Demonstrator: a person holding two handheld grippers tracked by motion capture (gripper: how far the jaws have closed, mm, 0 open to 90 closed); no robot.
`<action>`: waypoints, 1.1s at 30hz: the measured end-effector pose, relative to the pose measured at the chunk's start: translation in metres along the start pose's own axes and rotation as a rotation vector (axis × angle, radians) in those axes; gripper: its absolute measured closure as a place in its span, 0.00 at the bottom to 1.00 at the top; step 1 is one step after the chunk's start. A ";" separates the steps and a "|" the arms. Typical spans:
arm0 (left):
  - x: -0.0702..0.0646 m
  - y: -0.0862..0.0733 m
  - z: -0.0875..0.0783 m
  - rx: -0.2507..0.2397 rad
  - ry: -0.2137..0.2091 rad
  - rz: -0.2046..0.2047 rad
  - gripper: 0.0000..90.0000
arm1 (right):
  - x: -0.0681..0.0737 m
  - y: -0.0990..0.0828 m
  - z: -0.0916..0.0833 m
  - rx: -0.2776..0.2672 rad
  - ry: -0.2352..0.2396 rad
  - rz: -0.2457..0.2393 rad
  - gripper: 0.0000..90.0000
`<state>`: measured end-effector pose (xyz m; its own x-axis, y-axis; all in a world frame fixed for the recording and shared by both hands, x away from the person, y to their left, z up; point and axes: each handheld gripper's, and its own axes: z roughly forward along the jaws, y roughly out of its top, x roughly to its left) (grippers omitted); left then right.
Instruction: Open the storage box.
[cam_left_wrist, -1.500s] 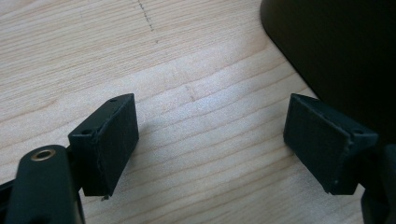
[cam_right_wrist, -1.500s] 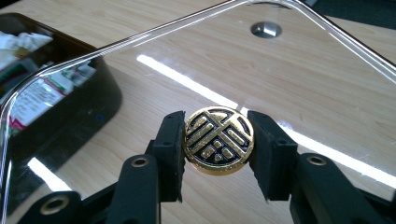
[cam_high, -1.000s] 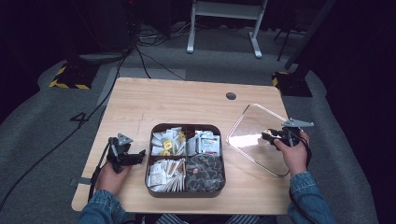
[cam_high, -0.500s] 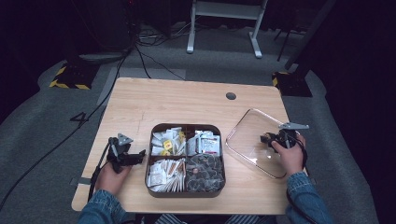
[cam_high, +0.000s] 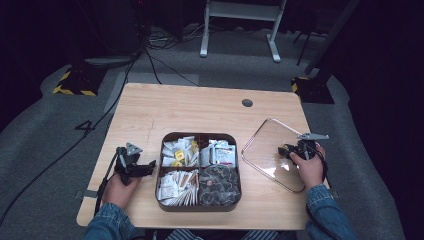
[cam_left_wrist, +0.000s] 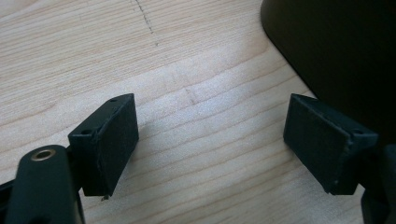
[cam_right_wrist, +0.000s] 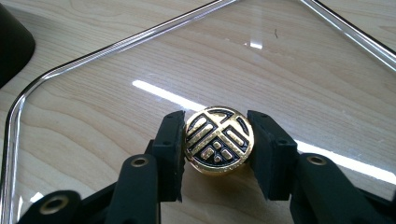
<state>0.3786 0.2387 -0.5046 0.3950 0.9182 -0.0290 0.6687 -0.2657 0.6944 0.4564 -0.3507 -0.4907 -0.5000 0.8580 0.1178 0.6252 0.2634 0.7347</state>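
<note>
Between right gripper (cam_right_wrist: 217, 154) fingers (cam_right_wrist: 170, 149), gold knob (cam_right_wrist: 218, 146) of glass lid (cam_right_wrist: 116, 88) clamped, half-closed, for carrying. Left gripper (cam_left_wrist: 210, 140) fingers held wide, empty, above counter (cam_left_wrist: 196, 60) beside tray (cam_left_wrist: 345, 46).

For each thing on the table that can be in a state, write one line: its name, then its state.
Glass lid: off the tray, on the table, held by its knob.
Gold knob: clamped between the jaws.
Tray: uncovered, four compartments filled.
Right gripper: shut on the knob.
Left gripper: open, holding nothing, beside the tray.
</note>
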 end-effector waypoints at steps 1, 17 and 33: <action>0.000 0.000 0.000 0.000 0.000 0.000 0.20 | 0.000 0.000 0.000 0.000 0.003 0.000 0.65; 0.000 0.000 0.000 0.001 0.001 0.000 0.20 | 0.012 0.018 -0.024 -0.104 0.056 0.000 0.58; 0.000 0.000 0.000 0.002 0.000 0.003 0.20 | 0.045 0.038 -0.044 -0.261 0.115 -0.080 0.56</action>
<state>0.3792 0.2389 -0.5044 0.3971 0.9174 -0.0265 0.6684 -0.2693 0.6933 0.4318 -0.3216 -0.4281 -0.6152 0.7797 0.1167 0.4131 0.1927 0.8901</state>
